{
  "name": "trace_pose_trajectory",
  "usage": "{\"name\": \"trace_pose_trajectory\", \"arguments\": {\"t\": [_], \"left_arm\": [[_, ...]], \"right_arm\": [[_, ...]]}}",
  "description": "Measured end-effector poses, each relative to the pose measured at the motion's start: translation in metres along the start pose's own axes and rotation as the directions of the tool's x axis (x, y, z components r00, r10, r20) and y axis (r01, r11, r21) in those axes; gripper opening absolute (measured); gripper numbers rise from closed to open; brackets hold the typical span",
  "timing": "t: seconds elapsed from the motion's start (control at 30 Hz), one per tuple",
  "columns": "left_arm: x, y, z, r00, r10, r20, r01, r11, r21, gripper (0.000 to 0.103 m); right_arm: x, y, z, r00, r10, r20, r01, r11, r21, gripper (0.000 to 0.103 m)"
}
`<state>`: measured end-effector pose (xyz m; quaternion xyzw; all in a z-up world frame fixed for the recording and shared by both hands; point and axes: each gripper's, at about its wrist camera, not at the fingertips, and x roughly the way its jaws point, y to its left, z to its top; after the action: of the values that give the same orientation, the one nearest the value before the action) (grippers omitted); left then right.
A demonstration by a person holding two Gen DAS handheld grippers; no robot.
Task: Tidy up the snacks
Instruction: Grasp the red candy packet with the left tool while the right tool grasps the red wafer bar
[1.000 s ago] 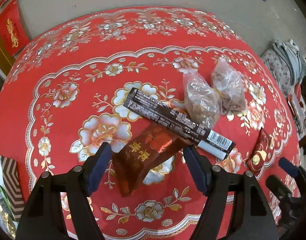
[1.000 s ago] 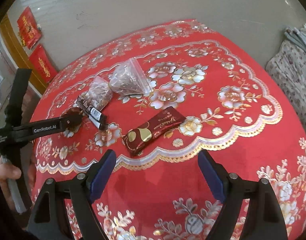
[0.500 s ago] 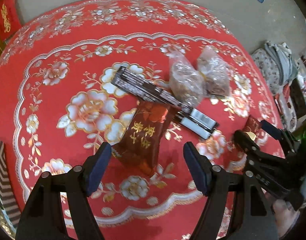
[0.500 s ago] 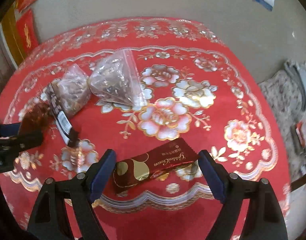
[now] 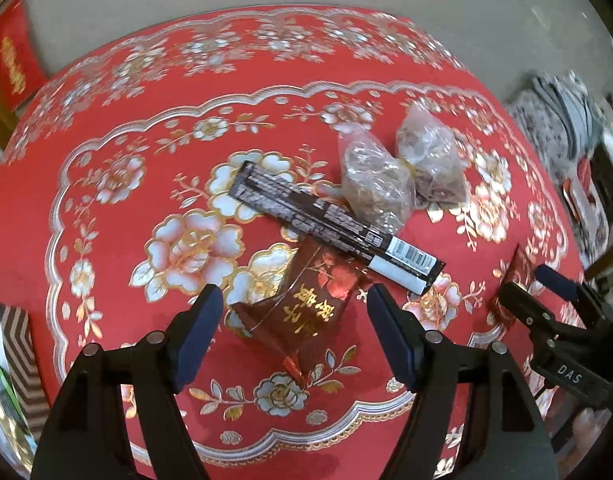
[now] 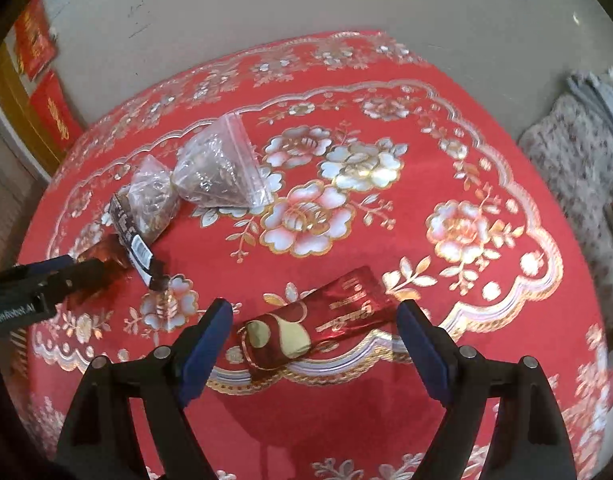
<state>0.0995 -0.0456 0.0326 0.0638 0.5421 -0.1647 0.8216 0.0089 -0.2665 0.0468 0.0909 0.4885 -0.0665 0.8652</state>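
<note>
My left gripper (image 5: 292, 312) is open, its fingers on either side of a dark red pouch with gold characters (image 5: 306, 308) lying on the red floral tablecloth (image 5: 106, 240). A long black snack bar (image 5: 330, 224) lies just beyond it, touching two clear bags of brown snacks (image 5: 374, 184) (image 5: 430, 164). My right gripper (image 6: 312, 328) is open, its fingers on either side of a red foil bar wrapper with a gold mark (image 6: 314, 324). The bags (image 6: 218, 168) and the black bar (image 6: 130, 236) show at its left.
The round table stands against a beige wall. The near table edge lies right under both grippers. The right gripper shows at the right of the left wrist view (image 5: 546, 296). Patterned cloth (image 6: 578, 160) lies off the table's right side. Red banners (image 6: 46, 104) hang at the left.
Both grippers have moved closer to the table. The left one now straddles the dark red pouch, the right one now straddles the red foil bar. Both stayed open.
</note>
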Motion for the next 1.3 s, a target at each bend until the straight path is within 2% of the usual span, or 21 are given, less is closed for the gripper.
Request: {"name": "trace_pose_trajectory", "arguments": {"t": [0.13,0.23,0.37,0.47,0.57,0.73,0.87,0.97,1.03,1.07,1.1,1.17,1.2,1.3], "left_arm": [[0.006,-0.003,0.001,1.000,0.020,-0.022,-0.019,0.999,0.036,0.074],[0.009,-0.003,-0.005,0.998,-0.045,-0.048,0.046,0.999,0.007,0.074],[0.005,-0.013,-0.011,0.996,-0.065,-0.058,0.067,0.997,0.032,0.074],[0.001,-0.010,-0.006,0.998,-0.055,-0.034,0.055,0.998,0.008,0.074],[0.000,-0.003,0.000,0.999,-0.032,-0.017,0.032,0.999,-0.006,0.074],[0.008,-0.004,0.002,1.000,0.000,-0.030,0.001,0.999,0.046,0.074],[0.012,-0.006,0.001,0.999,-0.011,-0.037,0.014,0.998,0.062,0.074],[0.014,-0.008,0.002,0.999,-0.002,-0.035,0.004,0.998,0.068,0.074],[0.015,-0.010,0.002,0.999,0.005,-0.035,-0.003,0.998,0.070,0.074],[0.017,-0.011,0.001,0.999,0.016,-0.036,-0.014,0.998,0.067,0.072],[0.017,-0.012,0.000,0.999,0.028,-0.026,-0.026,0.997,0.070,0.062],[0.015,-0.014,-0.002,0.999,0.051,-0.010,-0.050,0.995,0.084,0.051],[0.014,-0.014,-0.004,0.999,0.047,-0.008,-0.046,0.996,0.078,0.048],[0.010,-0.012,-0.011,0.999,0.044,-0.001,-0.044,0.997,0.062,0.045]], "right_arm": [[0.005,0.008,-0.003,0.999,-0.042,0.001,0.042,0.999,-0.009,0.087],[0.012,0.013,0.006,1.000,-0.031,0.007,0.031,0.999,-0.018,0.087],[0.017,0.018,0.018,0.999,-0.035,0.003,0.035,0.998,-0.049,0.086],[0.010,0.016,0.016,0.996,-0.079,0.033,0.081,0.995,-0.053,0.086],[0.007,0.015,0.010,0.997,-0.066,0.029,0.067,0.997,-0.046,0.086],[0.012,0.016,0.001,0.996,-0.089,0.020,0.090,0.995,-0.037,0.085],[0.011,0.020,-0.002,0.993,-0.116,0.038,0.118,0.991,-0.058,0.081],[0.010,0.018,-0.002,0.992,-0.119,0.047,0.122,0.991,-0.055,0.074],[0.008,0.017,-0.003,0.992,-0.115,0.056,0.118,0.991,-0.059,0.063],[0.007,0.017,-0.003,0.992,-0.112,0.061,0.116,0.991,-0.063,0.052],[0.006,0.016,-0.003,0.992,-0.107,0.064,0.111,0.992,-0.067,0.043],[0.004,0.015,-0.004,0.993,-0.101,0.065,0.106,0.991,-0.080,0.036],[0.004,0.015,-0.005,0.993,-0.097,0.065,0.103,0.991,-0.086,0.031],[0.001,0.014,-0.010,0.994,-0.086,0.069,0.093,0.991,-0.098,0.026]]}}
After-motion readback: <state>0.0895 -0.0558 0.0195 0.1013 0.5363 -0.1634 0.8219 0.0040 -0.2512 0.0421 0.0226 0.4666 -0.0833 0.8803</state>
